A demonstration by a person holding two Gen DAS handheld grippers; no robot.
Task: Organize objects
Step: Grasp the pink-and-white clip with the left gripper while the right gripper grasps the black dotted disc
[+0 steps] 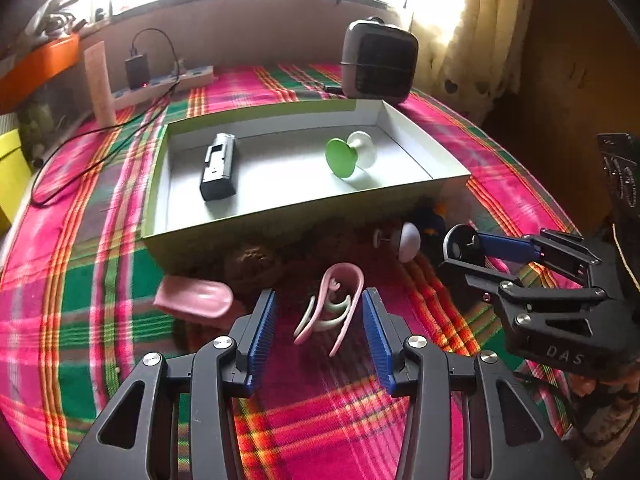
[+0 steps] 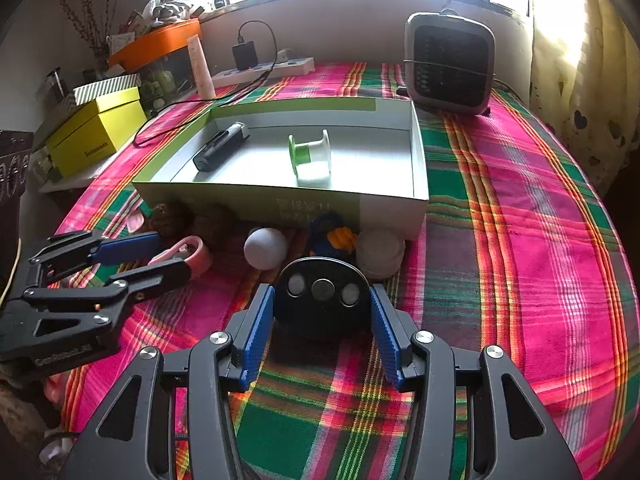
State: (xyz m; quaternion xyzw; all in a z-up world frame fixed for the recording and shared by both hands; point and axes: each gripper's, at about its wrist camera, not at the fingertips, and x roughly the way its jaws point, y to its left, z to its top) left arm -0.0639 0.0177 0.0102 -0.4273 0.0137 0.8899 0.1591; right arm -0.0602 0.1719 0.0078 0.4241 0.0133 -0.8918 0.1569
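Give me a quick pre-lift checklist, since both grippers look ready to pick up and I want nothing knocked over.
1. Left gripper straddles pink clip: ok.
2. Left pads pressing on the clip: not ok, gaps show.
3. Right gripper around black round device: ok.
4. Right pads gripping the device firmly: cannot tell.
5. Free floor in box between black case and green spool: ok.
6. Grippers apart from each other: ok.
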